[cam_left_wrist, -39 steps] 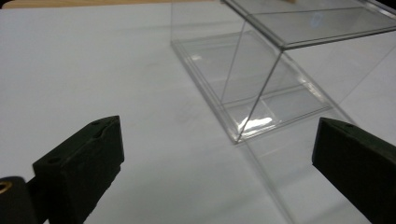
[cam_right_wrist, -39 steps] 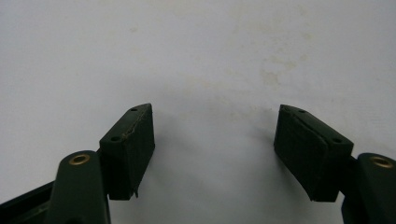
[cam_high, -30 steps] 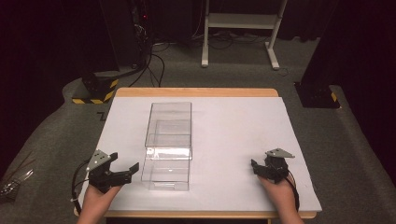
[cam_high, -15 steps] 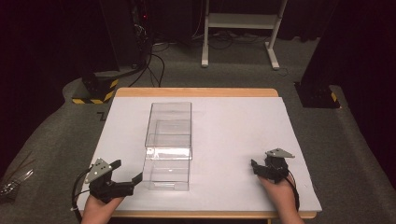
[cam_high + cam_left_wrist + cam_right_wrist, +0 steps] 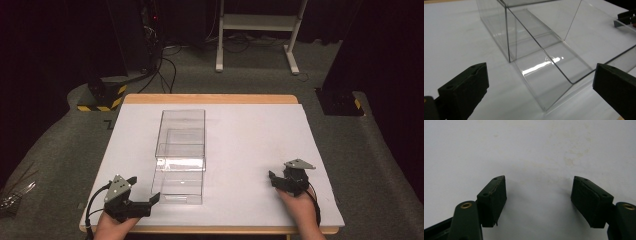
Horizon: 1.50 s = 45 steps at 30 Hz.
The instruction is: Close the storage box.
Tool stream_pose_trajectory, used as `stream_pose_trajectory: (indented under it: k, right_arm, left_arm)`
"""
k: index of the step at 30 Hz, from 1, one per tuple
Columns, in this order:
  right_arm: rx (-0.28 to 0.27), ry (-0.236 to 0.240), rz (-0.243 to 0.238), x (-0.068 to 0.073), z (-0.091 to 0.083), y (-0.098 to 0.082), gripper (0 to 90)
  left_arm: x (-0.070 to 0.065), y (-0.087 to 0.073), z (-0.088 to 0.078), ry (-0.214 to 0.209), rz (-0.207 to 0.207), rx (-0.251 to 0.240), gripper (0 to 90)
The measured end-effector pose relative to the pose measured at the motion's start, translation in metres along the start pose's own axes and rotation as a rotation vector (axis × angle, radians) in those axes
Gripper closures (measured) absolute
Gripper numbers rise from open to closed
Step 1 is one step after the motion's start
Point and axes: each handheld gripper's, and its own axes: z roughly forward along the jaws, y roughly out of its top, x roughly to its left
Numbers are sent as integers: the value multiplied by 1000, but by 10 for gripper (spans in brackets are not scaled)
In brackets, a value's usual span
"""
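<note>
A clear plastic box (image 5: 181,131) lies left of centre on the white table top (image 5: 255,135). Its clear drawer (image 5: 179,182) is slid partway out toward the near edge. My left gripper (image 5: 144,190) is open wide at the drawer's near left corner, apart from it. In the left gripper view the drawer's front (image 5: 549,75) lies ahead between the spread jaws of the left gripper (image 5: 541,72), and the pads do not touch it. My right gripper (image 5: 278,181) rests at the near right, far from the box. In its own view the right gripper (image 5: 539,182) is open over bare table.
The table's wooden rim (image 5: 210,98) shows at the far edge. Behind it on the carpet stand a white frame (image 5: 255,30), a black-and-yellow striped base (image 5: 102,97) and cables (image 5: 165,65). The other hand's gripper (image 5: 626,18) shows past the box.
My left gripper has moved nearer to the table's front edge and a little right, toward the drawer's corner, and its jaws stand wider. The right gripper has kept still.
</note>
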Motion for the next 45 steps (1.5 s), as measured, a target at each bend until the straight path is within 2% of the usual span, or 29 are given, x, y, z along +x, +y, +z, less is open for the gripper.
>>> stream_pose_trajectory:
  k: [7,21,28,35,45]
  right_arm:
    - [0,1,0,0,0,0,285]
    - [0,3,2,0,0,0,283]
    - [0,4,2,0,0,0,283]
    - [0,3,2,0,0,0,283]
    - [0,3,0,0,0,0,283]
  left_arm:
    - [-3,-4,7,2,24,27,8]
    - [-2,-11,18,-28,5,42,9]
    - [-4,-13,23,-37,23,46,21]
    - [-7,-14,29,-25,49,48,19]
    - [-8,-12,38,-9,35,38,50]
